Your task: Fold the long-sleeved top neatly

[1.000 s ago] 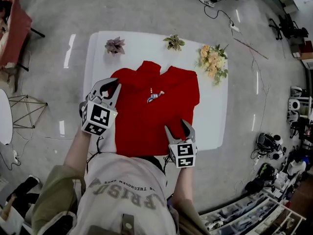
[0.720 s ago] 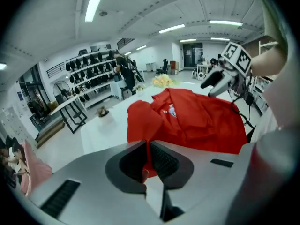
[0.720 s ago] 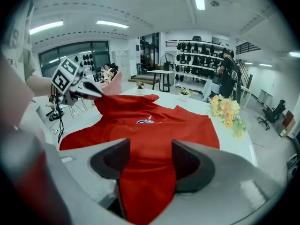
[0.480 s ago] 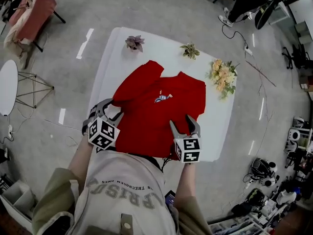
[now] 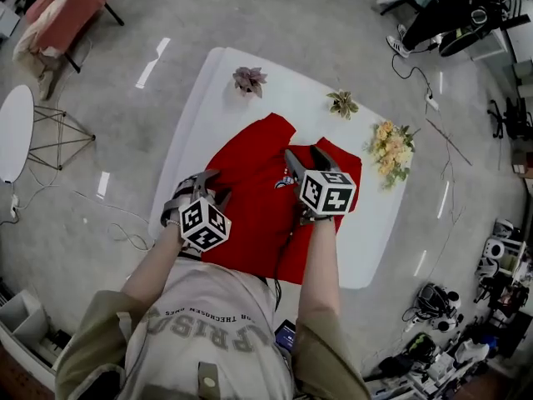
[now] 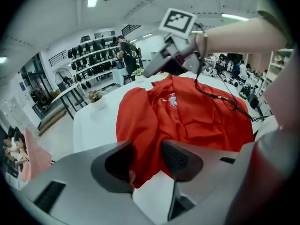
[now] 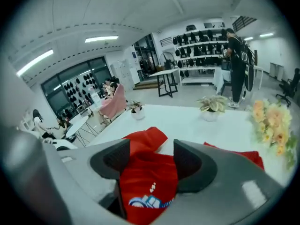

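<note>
The red top [image 5: 254, 202] lies on the white table [image 5: 208, 82], collar away from us. Our left gripper [image 5: 210, 186] has just been closing. Its jaws are apart with the top's left edge between them, unpinched. Our right gripper [image 5: 306, 158] hovers above the chest, jaws parted and empty.

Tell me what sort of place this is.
Probably a robotics lab or workshop, not a home: wall shelves stacked with black gear, equipment crowding the edge of a polished grey floor, and a lone white table staged with the red top.
</note>
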`<action>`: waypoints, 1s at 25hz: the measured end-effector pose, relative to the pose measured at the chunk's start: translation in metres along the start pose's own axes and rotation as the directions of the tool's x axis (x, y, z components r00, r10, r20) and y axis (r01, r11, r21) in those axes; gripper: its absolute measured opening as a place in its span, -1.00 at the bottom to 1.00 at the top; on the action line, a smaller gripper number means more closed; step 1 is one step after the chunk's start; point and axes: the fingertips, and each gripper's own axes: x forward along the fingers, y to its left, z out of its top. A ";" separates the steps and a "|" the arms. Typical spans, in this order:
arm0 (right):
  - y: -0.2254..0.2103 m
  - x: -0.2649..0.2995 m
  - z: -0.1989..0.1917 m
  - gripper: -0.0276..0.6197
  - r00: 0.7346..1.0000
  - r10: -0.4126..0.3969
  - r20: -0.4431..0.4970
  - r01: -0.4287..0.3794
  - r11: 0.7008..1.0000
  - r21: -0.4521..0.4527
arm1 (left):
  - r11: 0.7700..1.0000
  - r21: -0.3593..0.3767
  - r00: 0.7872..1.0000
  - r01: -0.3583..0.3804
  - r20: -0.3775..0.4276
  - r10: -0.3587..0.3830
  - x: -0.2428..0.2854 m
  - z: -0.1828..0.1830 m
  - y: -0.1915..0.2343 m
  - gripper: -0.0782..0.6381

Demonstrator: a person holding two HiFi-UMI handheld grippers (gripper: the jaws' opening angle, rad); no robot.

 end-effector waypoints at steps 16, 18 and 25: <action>0.026 -0.036 0.048 -0.75 0.961 -0.146 0.236 0.157 0.987 -0.028 | 0.998 0.062 0.997 0.029 0.068 -0.034 -0.024 -0.004 0.032 -0.22; 0.029 -0.083 0.041 -0.75 0.939 -0.177 0.296 0.172 0.984 0.044 | 0.996 0.082 0.996 0.026 0.085 -0.033 -0.026 0.000 0.040 -0.22; 0.020 -0.202 -0.065 -0.75 0.914 -0.344 0.216 0.301 0.931 0.207 | 0.977 0.166 0.982 0.135 0.110 -0.154 -0.027 0.014 0.013 -0.16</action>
